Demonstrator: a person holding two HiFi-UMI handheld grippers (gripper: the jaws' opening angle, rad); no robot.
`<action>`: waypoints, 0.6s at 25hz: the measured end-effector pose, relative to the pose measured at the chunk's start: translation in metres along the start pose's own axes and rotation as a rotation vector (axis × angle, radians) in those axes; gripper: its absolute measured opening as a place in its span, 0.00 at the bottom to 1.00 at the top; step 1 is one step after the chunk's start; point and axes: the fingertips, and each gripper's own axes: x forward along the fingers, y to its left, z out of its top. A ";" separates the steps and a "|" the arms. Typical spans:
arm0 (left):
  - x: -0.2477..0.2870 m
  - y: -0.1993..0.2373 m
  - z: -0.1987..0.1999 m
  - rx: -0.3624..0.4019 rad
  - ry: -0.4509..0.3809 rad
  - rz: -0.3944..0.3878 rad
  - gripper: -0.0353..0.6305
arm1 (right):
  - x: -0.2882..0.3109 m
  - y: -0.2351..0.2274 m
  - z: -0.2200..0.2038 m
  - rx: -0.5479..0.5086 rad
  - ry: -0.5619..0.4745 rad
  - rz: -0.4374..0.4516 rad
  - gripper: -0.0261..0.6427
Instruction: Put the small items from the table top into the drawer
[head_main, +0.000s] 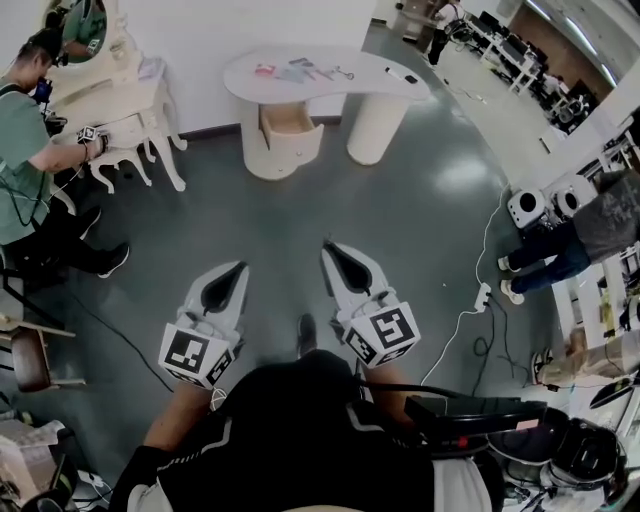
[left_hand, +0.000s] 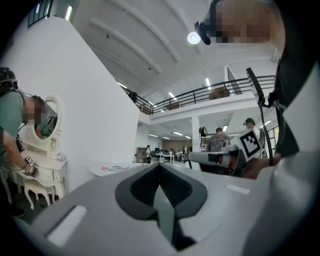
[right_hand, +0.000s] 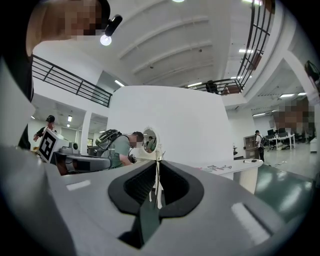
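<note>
Black white-striped top (head_main: 300, 420); pale grey hand-held grippers (head_main: 240, 266) (head_main: 327, 246) with black-and-white marker cubes (head_main: 195, 355) (head_main: 385, 335).

Lower frame: grey right gripper (right_hand: 157, 162), jaws pressed together, nothing between. Beyond tips: person in green shirt with backpack (right_hand: 118, 148) bent beside cream vanity with oval mirror (right_hand: 149, 140). Right: white curved table (right_hand: 240, 169) bearing small scattered items (right_hand: 219, 167). Far left: grey left gripper (right_hand: 106, 162) with black-and-white marker cube.

Two grippers (head_main: 238, 268) (head_main: 330, 248), one table (head_main: 362, 90), one drawer (head_main: 290, 121), perhaps six small items (head_main: 300, 71)
</note>
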 end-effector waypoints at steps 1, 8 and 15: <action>0.004 0.001 0.001 0.006 0.003 0.005 0.05 | 0.003 -0.005 0.000 0.002 -0.005 0.000 0.08; 0.033 0.035 0.012 0.034 0.015 0.072 0.05 | 0.050 -0.035 0.005 0.033 -0.025 0.044 0.08; 0.092 0.052 0.016 0.048 0.023 0.093 0.05 | 0.087 -0.087 0.018 0.028 -0.040 0.075 0.08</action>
